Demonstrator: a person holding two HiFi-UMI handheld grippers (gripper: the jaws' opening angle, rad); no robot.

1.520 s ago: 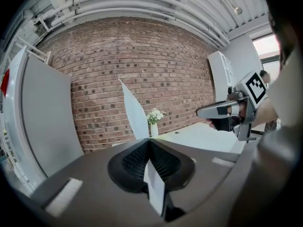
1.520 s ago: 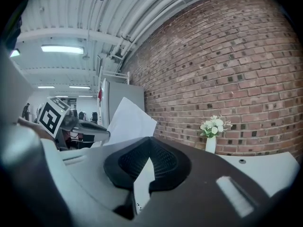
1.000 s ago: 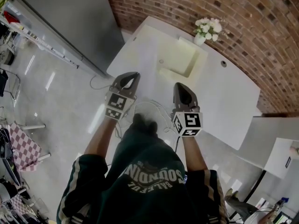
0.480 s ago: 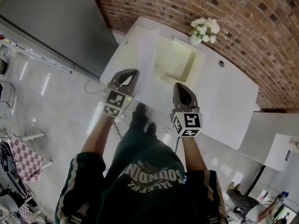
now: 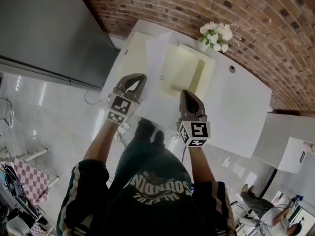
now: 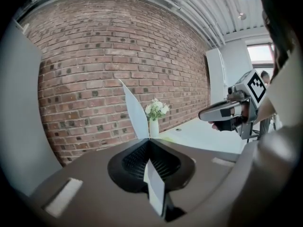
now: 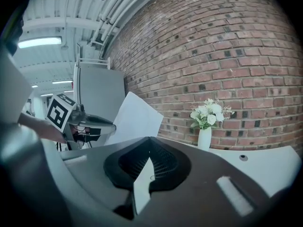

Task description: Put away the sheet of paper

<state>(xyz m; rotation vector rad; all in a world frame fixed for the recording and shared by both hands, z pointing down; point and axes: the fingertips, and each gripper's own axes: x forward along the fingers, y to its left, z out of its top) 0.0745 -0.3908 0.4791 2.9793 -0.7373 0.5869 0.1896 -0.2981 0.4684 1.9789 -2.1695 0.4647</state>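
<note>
Sheet of paper (image 5: 156, 58) pinched on edge in the closed left claw (image 5: 138, 80), above the white tabletop (image 5: 236, 112).

The sheet stands upright. Its long axis runs from the claw tips (image 6: 149, 138) toward 12 o'clock, where the brick wall (image 5: 256, 18) is; the right gripper view shows its broad face (image 7: 135, 117). The right claw (image 5: 187, 94) is closed on nothing, with its tips (image 7: 149, 137) together at 3 o'clock of the left. Past the sheet lies a pale-yellow tray (image 5: 201, 73), and a vase of white flowers (image 5: 215, 33) stands at 1 o'clock. The green sweatshirt (image 5: 157, 191) reads "SOUNDIN", upside down, and the smaller line is unreadable.
</note>
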